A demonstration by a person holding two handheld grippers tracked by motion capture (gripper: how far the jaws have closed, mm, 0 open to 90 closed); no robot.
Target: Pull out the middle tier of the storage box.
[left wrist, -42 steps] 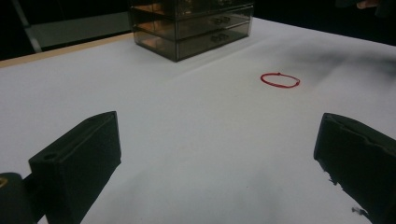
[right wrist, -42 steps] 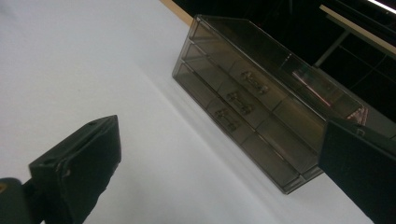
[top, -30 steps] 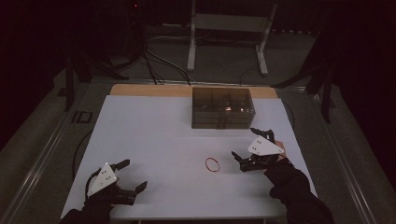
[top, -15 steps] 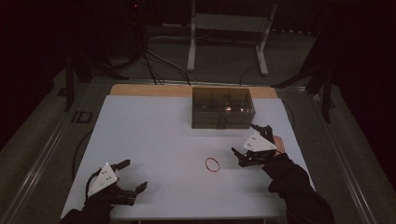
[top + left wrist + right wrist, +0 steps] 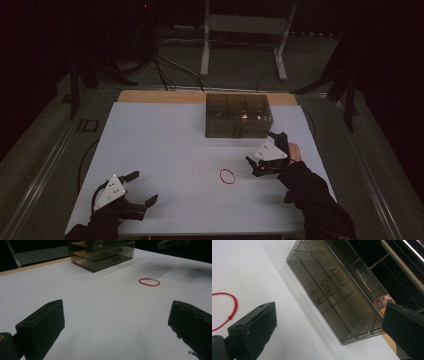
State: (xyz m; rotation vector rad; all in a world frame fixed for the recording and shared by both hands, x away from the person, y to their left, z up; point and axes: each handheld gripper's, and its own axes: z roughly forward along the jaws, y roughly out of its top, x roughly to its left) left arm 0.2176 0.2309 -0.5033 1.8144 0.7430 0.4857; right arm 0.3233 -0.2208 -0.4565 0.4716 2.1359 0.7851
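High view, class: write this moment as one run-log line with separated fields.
left gripper: open, near table edge | right gripper: open, beside red band | drawer box: shut, far side | nothing held

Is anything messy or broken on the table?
Nothing stands out. The red string loop lies flat on the white table, apart from both tools. The smoky plastic drawer box stands upright near the far edge with its drawers shut. Both the left tool and the right tool are open and empty.

White-topped table (image 5: 165, 150) with a wooden far edge: smoky transparent plastic drawer box (image 5: 239, 116), thin red cord loop (image 5: 228, 176).
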